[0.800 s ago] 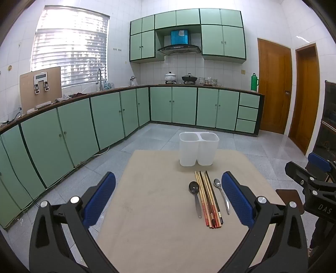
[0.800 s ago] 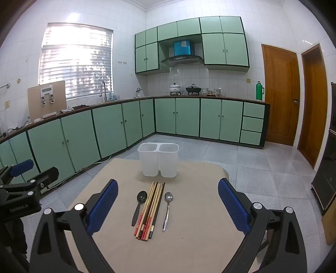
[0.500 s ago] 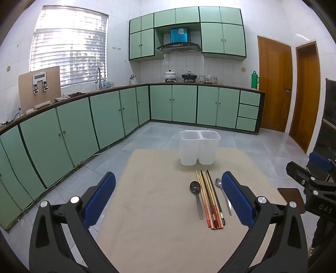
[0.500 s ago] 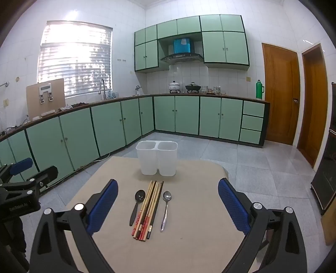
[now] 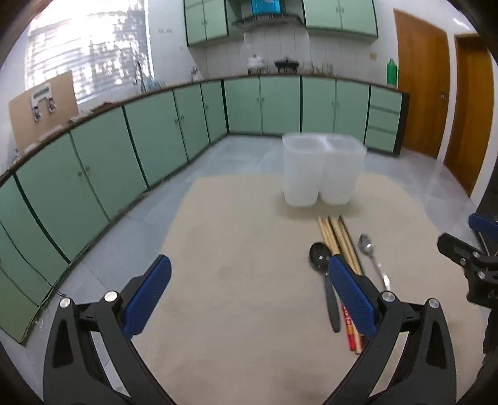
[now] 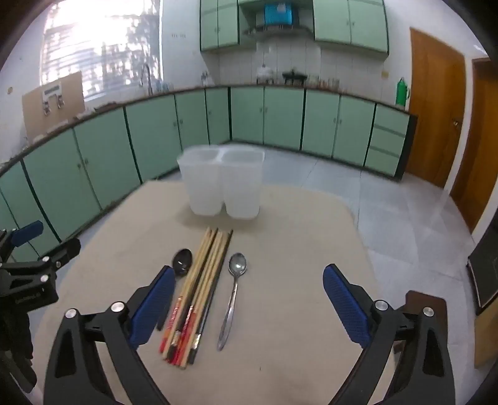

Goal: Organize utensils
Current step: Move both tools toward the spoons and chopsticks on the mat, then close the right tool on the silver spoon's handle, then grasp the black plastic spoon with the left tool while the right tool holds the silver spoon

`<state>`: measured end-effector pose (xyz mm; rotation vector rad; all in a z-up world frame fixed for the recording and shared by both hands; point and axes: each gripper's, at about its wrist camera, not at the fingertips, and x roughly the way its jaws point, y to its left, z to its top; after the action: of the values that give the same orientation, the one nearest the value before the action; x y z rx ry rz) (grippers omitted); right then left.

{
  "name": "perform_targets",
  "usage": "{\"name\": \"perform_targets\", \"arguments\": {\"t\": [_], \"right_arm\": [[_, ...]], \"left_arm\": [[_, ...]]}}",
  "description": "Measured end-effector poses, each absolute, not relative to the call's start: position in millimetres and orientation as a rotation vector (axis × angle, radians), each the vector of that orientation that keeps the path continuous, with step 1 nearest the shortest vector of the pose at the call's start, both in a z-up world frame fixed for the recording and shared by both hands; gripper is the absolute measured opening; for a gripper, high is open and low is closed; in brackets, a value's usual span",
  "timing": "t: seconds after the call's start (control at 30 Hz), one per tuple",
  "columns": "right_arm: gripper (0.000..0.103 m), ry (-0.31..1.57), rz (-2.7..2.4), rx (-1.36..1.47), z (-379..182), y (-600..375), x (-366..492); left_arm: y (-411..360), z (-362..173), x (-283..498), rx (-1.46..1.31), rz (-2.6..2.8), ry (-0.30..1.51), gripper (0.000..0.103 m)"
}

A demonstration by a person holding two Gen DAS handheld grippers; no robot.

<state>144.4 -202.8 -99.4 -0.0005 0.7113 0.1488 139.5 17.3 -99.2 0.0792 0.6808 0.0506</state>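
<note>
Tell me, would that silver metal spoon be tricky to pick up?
Probably somewhat. The silver spoon looks smooth and shiny, so likely slippery. It lies flat on the table mat, leaving little to grip under. Its thin handle looks stiff, unlikely to bend.

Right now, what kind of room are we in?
A home kitchen, most likely. Green cabinets run along the walls under a countertop, a range hood hangs above pots on the stove, and a sink tap stands by the window.

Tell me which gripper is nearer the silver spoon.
Right. The silver spoon lies between the open fingers of the right gripper. The left gripper hangs to its left, with the chopsticks and black spoon nearer it.
</note>
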Motion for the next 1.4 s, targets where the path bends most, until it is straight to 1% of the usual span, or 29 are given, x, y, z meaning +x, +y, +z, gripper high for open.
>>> {"name": "perform_targets", "arguments": {"t": [0.17, 0.23, 0.33, 0.37, 0.57, 0.63, 0.7, 0.77, 0.83, 1.4], "right_arm": [[0.081, 0.805, 0.16, 0.008, -132, -200, 184], [0.074, 0.851, 0.163, 0.006, -149, -197, 200], [0.067, 0.904, 0.173, 0.019, -168, -193, 217], [0.066, 0.916, 0.17, 0.024, -173, -192, 221], [0.056, 0.964, 0.167, 0.039, -190, -190, 235], [0.05, 0.971, 0.168, 0.031, -193, -188, 239], [0.048, 0.962, 0.167, 0.017, -193, -187, 239], [0.043, 0.961, 0.177, 0.012, -192, -186, 242], [0.029, 0.959, 0.188, 0.009, -193, -185, 243], [0.028, 0.961, 0.175, 0.029, -190, -212, 225]], "left_arm": [[13, -126, 172, 0.1, 0.037, 0.767, 0.098], [15, -135, 183, 0.097, 0.043, 0.792, 0.098], [17, -141, 194, 0.098, 0.048, 0.81, 0.098], [18, -144, 197, 0.099, 0.051, 0.814, 0.098], [20, -151, 209, 0.092, 0.047, 0.837, 0.098], [18, -152, 212, 0.094, 0.036, 0.84, 0.098], [14, -156, 215, 0.096, 0.026, 0.845, 0.098], [11, -160, 217, 0.095, 0.013, 0.854, 0.098], [7, -163, 220, 0.094, -0.002, 0.864, 0.098], [-35, -207, 239, 0.151, -0.072, 0.969, 0.098]]}}
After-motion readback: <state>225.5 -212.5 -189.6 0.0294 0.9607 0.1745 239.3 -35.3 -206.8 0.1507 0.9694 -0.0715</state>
